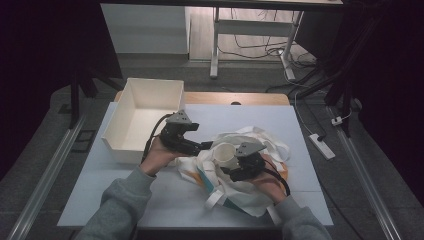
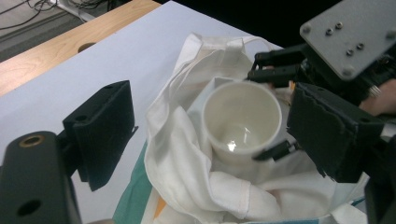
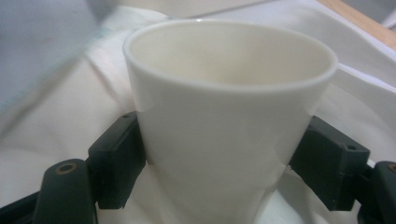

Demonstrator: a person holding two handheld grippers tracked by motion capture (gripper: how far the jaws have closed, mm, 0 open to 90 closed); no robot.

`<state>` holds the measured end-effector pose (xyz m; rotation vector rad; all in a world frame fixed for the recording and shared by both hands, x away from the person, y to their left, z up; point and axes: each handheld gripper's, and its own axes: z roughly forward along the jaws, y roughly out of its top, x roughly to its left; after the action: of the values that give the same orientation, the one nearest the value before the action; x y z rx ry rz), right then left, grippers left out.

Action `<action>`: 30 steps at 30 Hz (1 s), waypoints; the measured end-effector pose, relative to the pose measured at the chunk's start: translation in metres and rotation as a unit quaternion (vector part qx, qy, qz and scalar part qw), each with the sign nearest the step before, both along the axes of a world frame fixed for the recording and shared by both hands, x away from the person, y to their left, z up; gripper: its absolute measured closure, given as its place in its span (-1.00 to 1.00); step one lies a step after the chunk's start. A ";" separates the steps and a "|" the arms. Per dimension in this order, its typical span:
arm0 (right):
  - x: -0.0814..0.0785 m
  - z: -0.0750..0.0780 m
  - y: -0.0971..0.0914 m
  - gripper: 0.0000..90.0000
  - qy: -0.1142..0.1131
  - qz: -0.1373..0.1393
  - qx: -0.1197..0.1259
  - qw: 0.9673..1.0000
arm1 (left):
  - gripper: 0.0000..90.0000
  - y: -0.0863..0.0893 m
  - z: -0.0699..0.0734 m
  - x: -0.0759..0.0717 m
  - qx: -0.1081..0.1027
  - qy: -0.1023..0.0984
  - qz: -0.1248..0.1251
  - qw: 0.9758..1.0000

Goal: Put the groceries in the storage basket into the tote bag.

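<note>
On the pale blue worktop (image 1: 150,200) lies a crumpled white cloth tote bag (image 2: 187,154). Within its folds, the right tool (image 3: 219,165) clamps a smooth cream ceramic cup (image 3: 219,112); the left tool (image 2: 210,135) gapes, seemingly astride the bag's edge.

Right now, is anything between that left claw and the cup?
Yes: a fold of the white bag lies between the open left gripper and the cup, wrapping the cup's near side. The right gripper already clamps the cup.
</note>
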<state>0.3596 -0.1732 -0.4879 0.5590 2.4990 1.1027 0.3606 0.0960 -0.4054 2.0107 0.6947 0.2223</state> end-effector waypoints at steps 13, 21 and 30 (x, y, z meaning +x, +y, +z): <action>0.013 -0.006 -0.030 -0.51 0.031 -0.035 -0.011 0.999 | -0.66 -0.001 -0.003 0.001 0.007 0.005 -0.004 1.000; 0.014 -0.007 -0.031 -0.51 0.036 -0.036 -0.007 0.999 | -0.66 -0.001 -0.005 0.003 0.011 0.010 -0.005 1.000; 0.003 0.011 -0.040 -0.76 0.024 -0.059 0.019 0.998 | -0.64 0.002 -0.005 -0.001 0.005 0.020 -0.009 1.000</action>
<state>0.3621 -0.2132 -0.4769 0.7415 2.4537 1.1073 0.3596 0.0983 -0.4107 2.0346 0.7005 0.1748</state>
